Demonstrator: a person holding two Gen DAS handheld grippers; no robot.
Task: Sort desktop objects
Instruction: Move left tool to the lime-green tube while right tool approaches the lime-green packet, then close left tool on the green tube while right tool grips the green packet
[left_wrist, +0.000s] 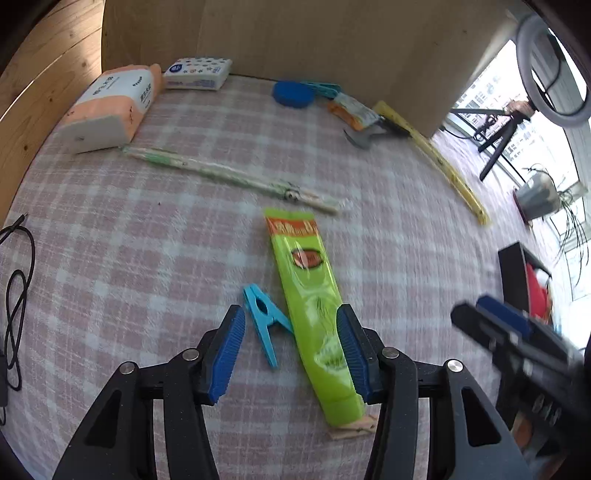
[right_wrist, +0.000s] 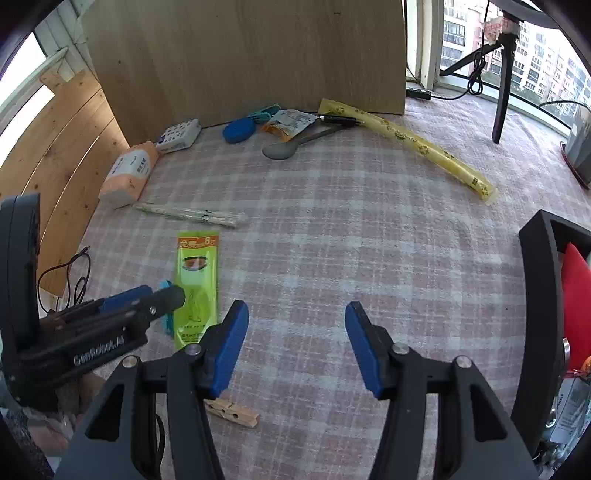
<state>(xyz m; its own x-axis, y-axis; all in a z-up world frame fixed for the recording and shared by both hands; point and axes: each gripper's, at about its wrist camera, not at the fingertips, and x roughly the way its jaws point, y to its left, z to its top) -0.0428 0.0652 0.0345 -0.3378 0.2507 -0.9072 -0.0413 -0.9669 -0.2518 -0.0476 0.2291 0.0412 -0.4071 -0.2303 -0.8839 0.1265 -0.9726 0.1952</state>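
On the checked tablecloth, a green tube lies centrally; beside it a blue clothespin. Left gripper hovers half-open over both; right gripper gapes wide, empty. Advice: centre on one item before closing.

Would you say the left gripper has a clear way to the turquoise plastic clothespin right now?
Probably yes: the turquoise plastic clothespin lies uncovered between the left gripper's open jaws, though the green tube touches it.

A home balcony room, seemingly, pink checked tablecloth over the table; apartment blocks beyond the windows, potted plant, tissue packs
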